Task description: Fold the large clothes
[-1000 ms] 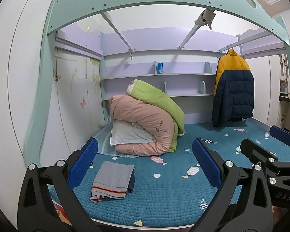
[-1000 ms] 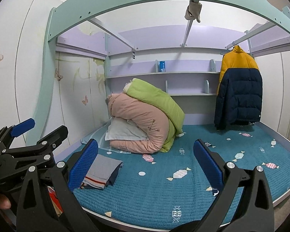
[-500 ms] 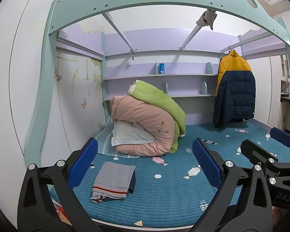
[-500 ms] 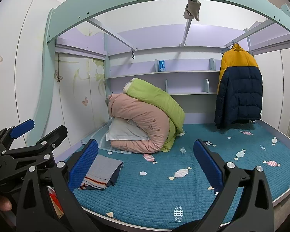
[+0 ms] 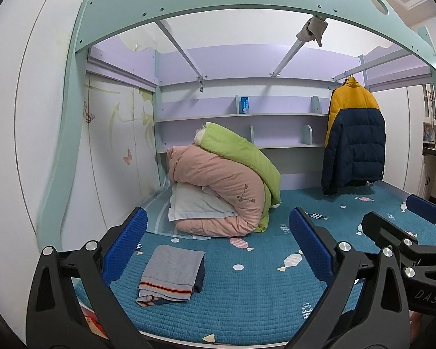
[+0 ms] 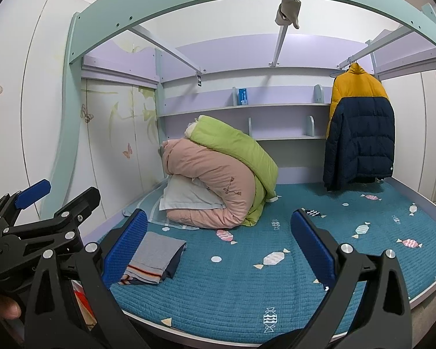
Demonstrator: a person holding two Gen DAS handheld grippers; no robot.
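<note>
Left gripper [image 5: 216, 244] stood with its blue-padded jaws spread wide and nothing between them, held level in front of the bed's near edge. Right gripper [image 6: 219, 244] likewise spread and empty, close alongside the left; each showed at the margin of the other's view. Neither touched cloth. Both pointed along the bed, probably a pause between garments rather than a reach. Nearest thing: a folded grey knit garment with an orange and white striped hem [image 5: 171, 273], lying flat on the teal quilted bed cover printed with sweets [image 5: 247, 290], near the bed's front-left corner. It looked finished, set to one side so the middle of the cover stayed free for spreading the next piece. Toward the back-left corner, a rolled pink quilt [image 5: 218, 192] with a light green quilt [image 5: 241, 154] slumped over it and a white pillow [image 5: 194, 203] tucked beneath; bedding pushed out of the way, by the look of it. At the back-right corner a yellow and navy puffer jacket [image 5: 353, 142] hung from a rail, hem just above the cover. Judged the likely next large garment; bulky and slippery, it would need lifting off the hanger first. Lilac wall shelves [image 5: 247, 116] behind, nearly bare.
</note>
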